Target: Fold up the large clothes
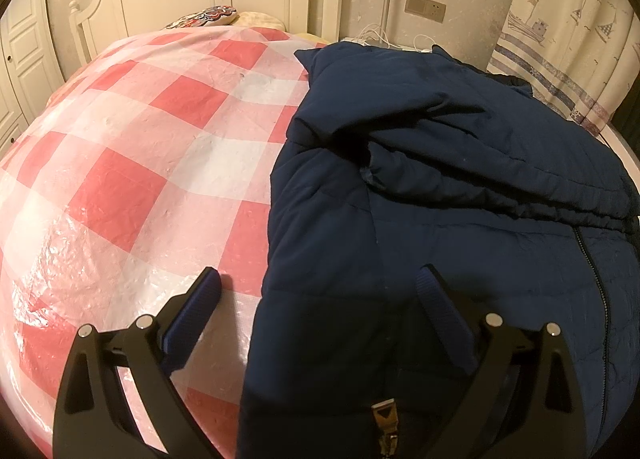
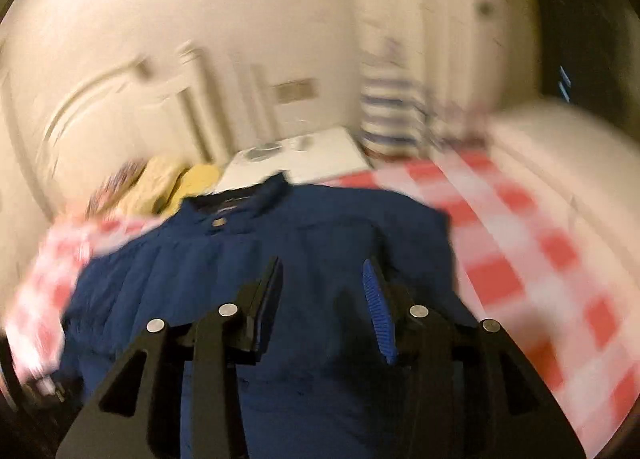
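I had the navy padded jacket point(image 1: 440, 187) lying on the bed, over the red-and-white checked cover point(image 1: 132, 163), bunched toward the side nearer the boat-print curtain point(image 1: 568, 39). A sleeve was folded across its body, and the zipper point(image 1: 596, 271) ran down beside the fold. My left gripper point(image 1: 320, 283) hung above the jacket's edge with its jaws spread wide, one finger over the checked cover, the other over navy fabric, nothing between them. My right gripper point(image 2: 324, 279) hovered above the jacket, jaws partly apart and empty; that view was badly blurred.
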Demonstrator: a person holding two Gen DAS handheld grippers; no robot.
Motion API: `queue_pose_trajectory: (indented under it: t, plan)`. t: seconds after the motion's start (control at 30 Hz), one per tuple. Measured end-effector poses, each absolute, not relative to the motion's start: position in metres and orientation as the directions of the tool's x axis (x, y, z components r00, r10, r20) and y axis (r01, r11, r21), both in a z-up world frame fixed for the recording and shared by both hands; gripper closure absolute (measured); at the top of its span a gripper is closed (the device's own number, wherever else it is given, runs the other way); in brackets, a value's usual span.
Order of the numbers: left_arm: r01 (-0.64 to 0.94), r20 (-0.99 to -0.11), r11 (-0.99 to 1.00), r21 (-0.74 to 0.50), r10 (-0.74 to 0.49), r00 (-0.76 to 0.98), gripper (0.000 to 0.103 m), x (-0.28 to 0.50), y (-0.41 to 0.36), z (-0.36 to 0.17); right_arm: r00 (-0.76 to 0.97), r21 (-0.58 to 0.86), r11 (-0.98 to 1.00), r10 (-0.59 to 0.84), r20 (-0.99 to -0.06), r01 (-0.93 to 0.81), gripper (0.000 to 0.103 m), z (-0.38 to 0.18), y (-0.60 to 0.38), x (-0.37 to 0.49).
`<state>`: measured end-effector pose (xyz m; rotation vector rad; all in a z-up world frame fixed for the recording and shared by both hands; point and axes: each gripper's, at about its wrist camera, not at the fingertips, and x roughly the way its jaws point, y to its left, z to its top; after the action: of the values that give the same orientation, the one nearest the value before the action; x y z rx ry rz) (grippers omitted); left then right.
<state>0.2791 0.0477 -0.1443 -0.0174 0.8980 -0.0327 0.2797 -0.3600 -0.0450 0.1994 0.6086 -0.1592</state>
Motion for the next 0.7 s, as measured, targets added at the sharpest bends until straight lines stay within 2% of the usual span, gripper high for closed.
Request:
queue_pose_trajectory:
  t: [0.07, 0.17, 0.27, 0.4, 0.5, 0.57, 0.7]
  plan:
    - [0.021, -0.782, 0.999, -0.029, -0.036, 0.623, 0.005, 0.279, 0.048, -0.144, 0.781, 0.075, 0.986, -0.071, -0.621, 0.149, 0.061, -0.051, -0.346, 0.299]
    - [0.014, -0.785, 1.000, -0.026, -0.029, 0.618, 0.003, 0.280, 0.048, -0.145, 0.641, -0.004, 0.985, -0.115, -0.759, 0.172, 0.060, -0.095, -0.347, 0.331]
    - [0.017, -0.793, 1.000, 0.022, 0.007, 0.610, 0.004, 0.280, 0.044, -0.137, 0.668, -0.006, 0.988, -0.109, -0.736, 0.154, 0.060, -0.112, -0.349, 0.328]
    - [0.024, -0.674, 1.000, -0.005, -0.021, 0.738, 0.003, 0.282, 0.027, -0.082, 0.666, -0.023, 0.988, -0.118, -0.737, 0.150, 0.058, -0.115, -0.346, 0.329]
    - [0.105, -0.616, 0.994, 0.019, -0.071, 0.784, 0.003, 0.308, -0.008, -0.051, 0.663, -0.047, 0.987, -0.136, -0.736, 0.151, 0.057, -0.116, -0.343, 0.328]
    - [0.150, -0.639, 0.987, 0.053, -0.082, 0.765, 0.003, 0.343, -0.036, -0.048, 0.662, -0.057, 0.987, -0.144, -0.735, 0.151, 0.057, -0.116, -0.340, 0.329]
    - [0.110, -0.736, 0.991, 0.082, -0.014, 0.676, 0.003, 0.416, -0.058, -0.074, 0.666, -0.020, 0.989, -0.114, -0.737, 0.148, 0.056, -0.116, -0.345, 0.328]
